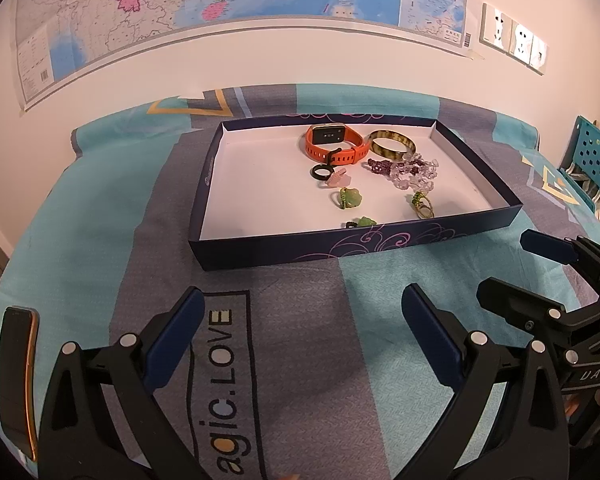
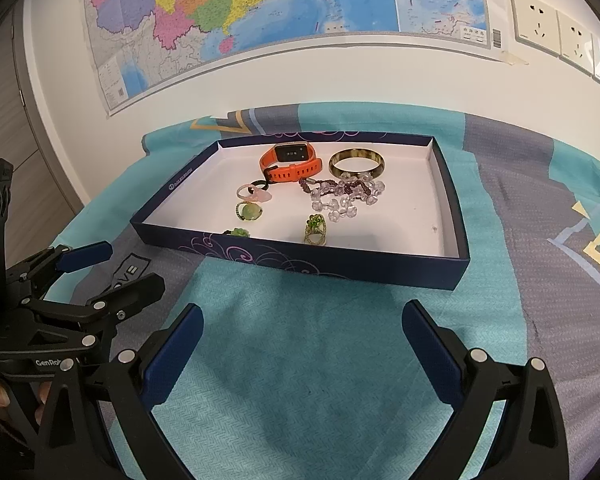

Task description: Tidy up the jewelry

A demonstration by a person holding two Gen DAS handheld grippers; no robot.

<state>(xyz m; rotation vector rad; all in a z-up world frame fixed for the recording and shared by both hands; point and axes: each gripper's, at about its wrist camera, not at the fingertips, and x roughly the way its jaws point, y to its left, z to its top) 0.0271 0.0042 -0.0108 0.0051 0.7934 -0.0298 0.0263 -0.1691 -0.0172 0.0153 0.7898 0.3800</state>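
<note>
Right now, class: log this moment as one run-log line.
left gripper: open, empty | right gripper: open, empty | box: holds orange watch, bangle, bead bracelets, rings | both grippers short of box

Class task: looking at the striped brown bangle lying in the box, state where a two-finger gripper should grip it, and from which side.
Grip the bangle across its near rim, coming from above. It lies flat, its open centre leaving room for one finger inside; the beaded bracelets crowd that side, so approach carefully.

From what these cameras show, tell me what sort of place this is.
Probably a bedroom or home study: a patterned bedsheet covers the surface under the jewelry box, with a wall map and household wall sockets behind.
</note>
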